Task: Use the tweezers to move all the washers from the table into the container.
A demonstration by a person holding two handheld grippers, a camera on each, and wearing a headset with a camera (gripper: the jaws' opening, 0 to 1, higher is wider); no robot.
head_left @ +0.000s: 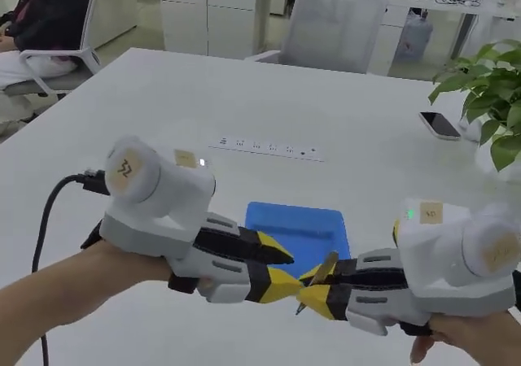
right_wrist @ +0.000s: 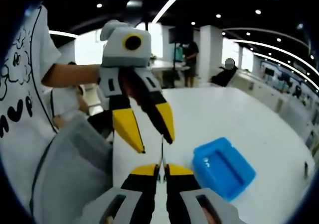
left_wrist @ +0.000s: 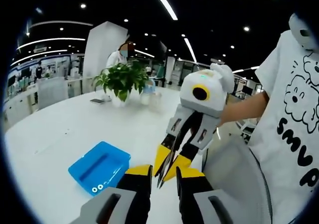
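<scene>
The tweezers (head_left: pixel 324 270) are a thin brass-coloured pair held in my right gripper (head_left: pixel 315 293), which is shut on them low at the right. In the right gripper view they (right_wrist: pixel 162 152) stick up from between my shut jaws. My left gripper (head_left: pixel 291 272) faces it from the left with its jaws open, and its tips are close to the tweezers' point. The blue container (head_left: pixel 303 224) lies on the white table just behind both grippers. Two small washers (left_wrist: pixel 97 188) rest in the container's (left_wrist: pixel 107 159) near corner. In the left gripper view my right gripper (left_wrist: pixel 166 172) hangs above my open jaws.
A white power strip (head_left: pixel 269 147) lies beyond the container. A phone (head_left: pixel 440 124) and a potted plant (head_left: pixel 488 89) sit at the table's right. A grey chair (head_left: pixel 334 24) stands at the far edge. A black cable (head_left: pixel 49 211) trails from my left gripper.
</scene>
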